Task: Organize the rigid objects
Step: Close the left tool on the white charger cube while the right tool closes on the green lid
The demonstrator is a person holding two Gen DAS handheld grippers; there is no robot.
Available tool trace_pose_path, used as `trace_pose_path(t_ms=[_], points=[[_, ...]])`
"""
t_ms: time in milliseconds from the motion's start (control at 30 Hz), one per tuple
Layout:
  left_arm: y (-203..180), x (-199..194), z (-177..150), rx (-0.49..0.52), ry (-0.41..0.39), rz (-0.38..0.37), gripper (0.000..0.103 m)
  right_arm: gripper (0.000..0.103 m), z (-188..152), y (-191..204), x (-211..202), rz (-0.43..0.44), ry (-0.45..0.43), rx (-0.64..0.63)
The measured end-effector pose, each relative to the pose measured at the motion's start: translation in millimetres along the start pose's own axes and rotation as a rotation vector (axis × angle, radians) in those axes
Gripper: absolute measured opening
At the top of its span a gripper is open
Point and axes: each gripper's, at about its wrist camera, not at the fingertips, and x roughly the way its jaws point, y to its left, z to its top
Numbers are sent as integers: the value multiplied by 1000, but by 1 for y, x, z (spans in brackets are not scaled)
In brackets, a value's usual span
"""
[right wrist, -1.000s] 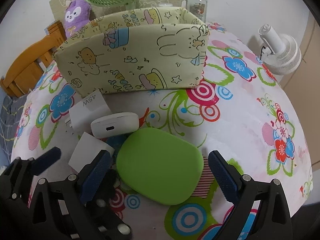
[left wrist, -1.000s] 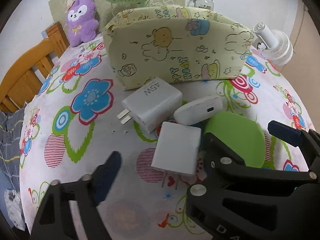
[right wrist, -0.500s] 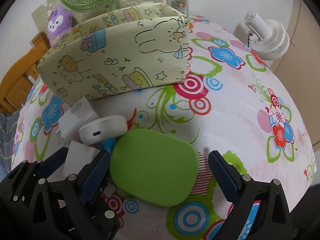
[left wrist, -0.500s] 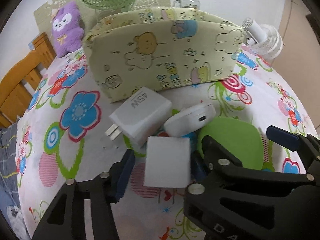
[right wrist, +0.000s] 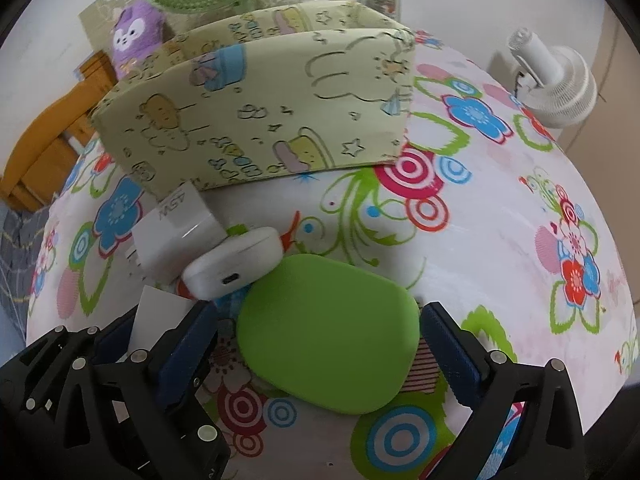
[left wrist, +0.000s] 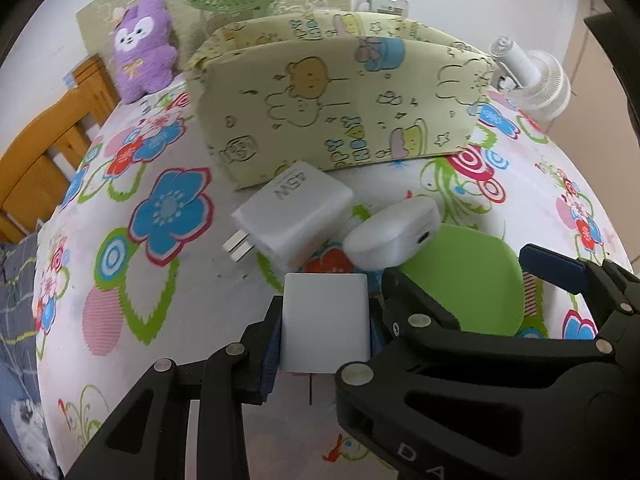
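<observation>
Floral tablecloth (right wrist: 500,208) covers the table. On it: fabric storage box (left wrist: 340,108), 45W charger (left wrist: 296,212), white earbud case (left wrist: 394,236), green case (right wrist: 328,332), small white adapter (left wrist: 324,322), purple plush (left wrist: 142,48) at rear.

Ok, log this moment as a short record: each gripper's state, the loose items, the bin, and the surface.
left gripper: shut on small white charger, pads on both its sides
right gripper: open, straddling green case
loose items: 45W charger beside white earbud case, which lies against the green case
bin: yellow cartoon-print fabric box, behind the items, contents not visible
surface: floral tablecloth
</observation>
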Motion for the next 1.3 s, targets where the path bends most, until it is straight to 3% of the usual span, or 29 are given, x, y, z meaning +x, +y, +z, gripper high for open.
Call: trace_pose_path(t_ms=[533, 767, 933, 1300], points=[[11, -12, -20, -205, 40, 111, 40, 103, 2, 2, 12, -2, 44, -145], [5, -14, -24, -231, 41, 141, 40, 103, 4, -2, 18, 15, 61, -210], [3, -15, -24, -254, 43, 155, 40, 97, 2, 0, 16, 15, 62, -233], [-9, -23, -19, -266, 44, 93, 40, 97, 3, -12, -6, -8, 55, -222]])
